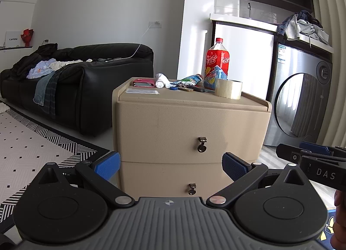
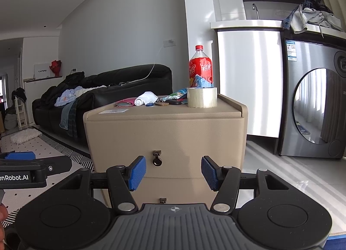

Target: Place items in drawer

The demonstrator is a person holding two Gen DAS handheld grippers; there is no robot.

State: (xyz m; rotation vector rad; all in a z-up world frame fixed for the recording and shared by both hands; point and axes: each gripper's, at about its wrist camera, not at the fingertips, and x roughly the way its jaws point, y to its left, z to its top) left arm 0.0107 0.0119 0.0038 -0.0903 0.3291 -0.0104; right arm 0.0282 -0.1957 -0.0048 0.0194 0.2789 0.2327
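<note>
Beige and faintly pebbled, the cabinet (image 1: pixel 190 124) faces us with both drawers shut: the top drawer (image 1: pixel 194 133) and the bottom drawer (image 1: pixel 173 176) each sit flush, each with a small dark metal ring pull. We judge the task barely begun; no drawer is open and every item sits on the cabinet's top.

On that top, from the left edge: a flat clear packet (image 1: pixel 142 91), a pink wallet (image 1: pixel 144 82), a rolled white cloth (image 1: pixel 161 80), keys (image 1: pixel 181 87) with a blue fob, a crinkled snack bag (image 1: pixel 190 79), and at the right front corner a roll of clear tape (image 1: pixel 228 88), a squat glossy ring. Behind the tape stands a tall red bottle (image 1: pixel 217 61) with a red cap.

We hold our left gripper (image 1: pixel 170 164) level with the seam between the drawers, its ribbed blue pads wide apart and empty. Our right gripper (image 2: pixel 173 172) hangs in front of the top drawer just right of its pull (image 2: pixel 157 161), pads likewise apart, gripping nothing. Neither touches the cabinet.

What is left, as we judge it: open a drawer by its pull, then carry the items in one by one.

Left of the cabinet lies a black leather sofa (image 1: pixel 90 81) strewn with clothes; right of it, a steel washer (image 1: pixel 302 103) with a round mirrored door.
</note>
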